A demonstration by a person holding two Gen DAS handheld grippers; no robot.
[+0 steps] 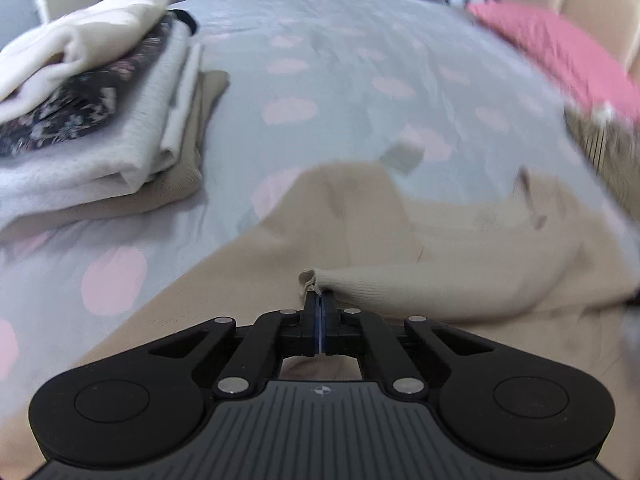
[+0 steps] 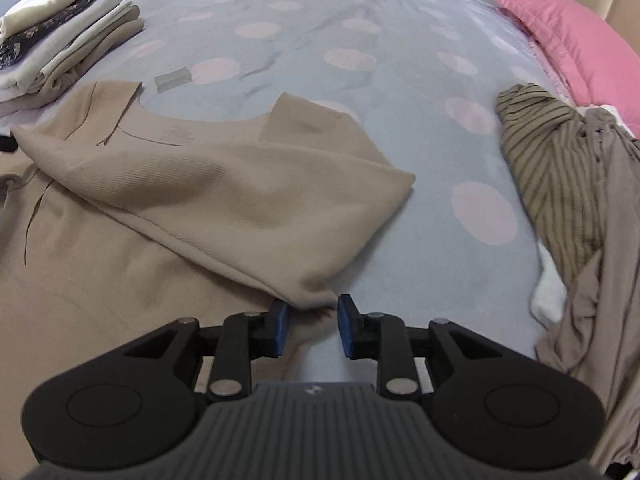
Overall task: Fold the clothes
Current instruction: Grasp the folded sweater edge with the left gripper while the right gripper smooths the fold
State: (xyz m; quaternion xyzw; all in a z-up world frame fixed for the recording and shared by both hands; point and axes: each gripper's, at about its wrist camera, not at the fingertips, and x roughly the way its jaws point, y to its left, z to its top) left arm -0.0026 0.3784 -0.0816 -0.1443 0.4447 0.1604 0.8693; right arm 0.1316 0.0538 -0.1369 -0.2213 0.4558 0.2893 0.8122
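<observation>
1. Beige top (image 2: pixel 120 240) lies spread on the grey bedcover (image 2: pixel 360 120) with pink dots, 1 sleeve (image 2: pixel 248 200) folded across its body.
2. Left gripper (image 1: pixel 319 300) has its fingers closed on the cuff (image 1: pixel 310 280) of the other sleeve.
3. Right gripper (image 2: pixel 312 322) has its fingers apart, with the folded sleeve's end between them, not pinched.
4. Folded stack (image 2: pixel 60 40) sits at the far left; a striped heap (image 2: pixel 560 184) lies to the right, near a pink pillow (image 2: pixel 568 32).

Bedspread (image 2: pixel 360 128) open mid-bed; folded stack (image 2: pixel 60 48) far left, unfolded heap (image 2: pixel 568 184) right
</observation>
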